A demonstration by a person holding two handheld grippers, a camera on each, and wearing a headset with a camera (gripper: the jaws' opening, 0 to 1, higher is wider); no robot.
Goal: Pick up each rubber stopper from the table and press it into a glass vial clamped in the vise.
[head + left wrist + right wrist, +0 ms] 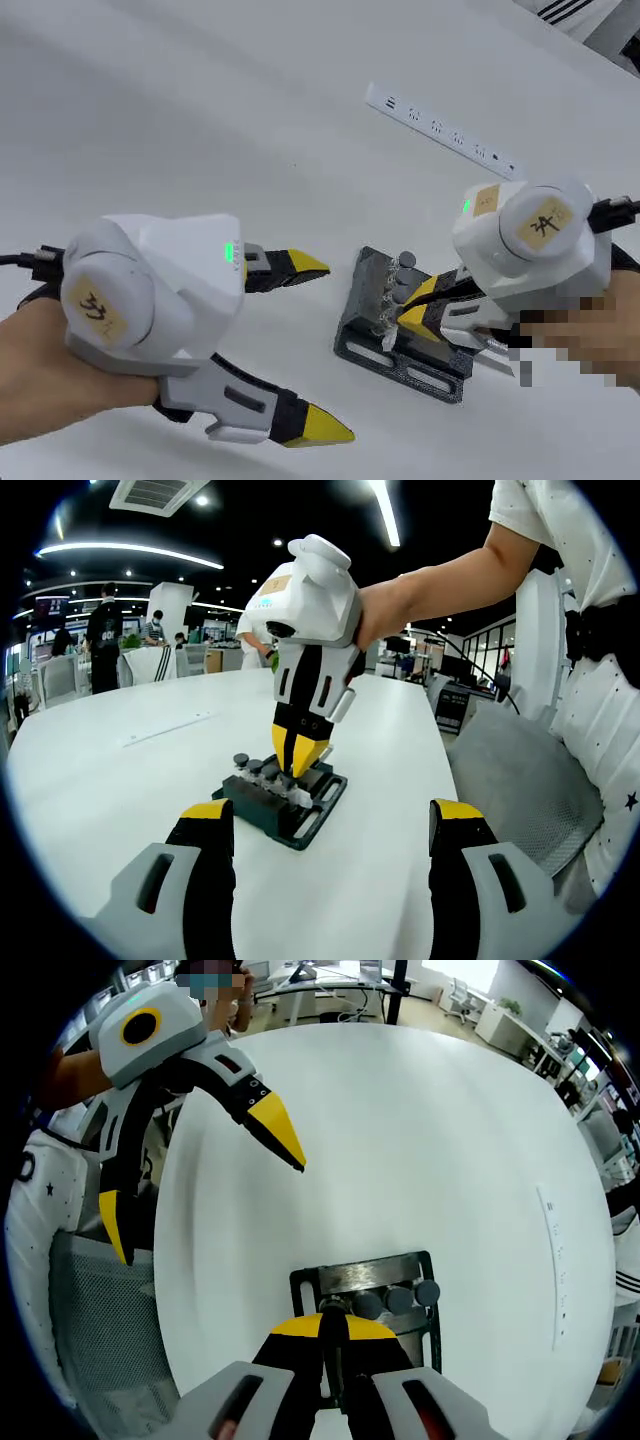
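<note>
Directly under right gripper (335,1325) (jaws together), vials (385,316), vise (275,815)

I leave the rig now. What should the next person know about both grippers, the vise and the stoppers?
Left gripper: open, empty, above the table beside the vise.
Right gripper: jaws shut, tips down on the vials; anything between them is hidden.
Done: three gray stoppers sit in vials.
Left: the vials near the tips seem unstoppered; press stoppers there.
</note>
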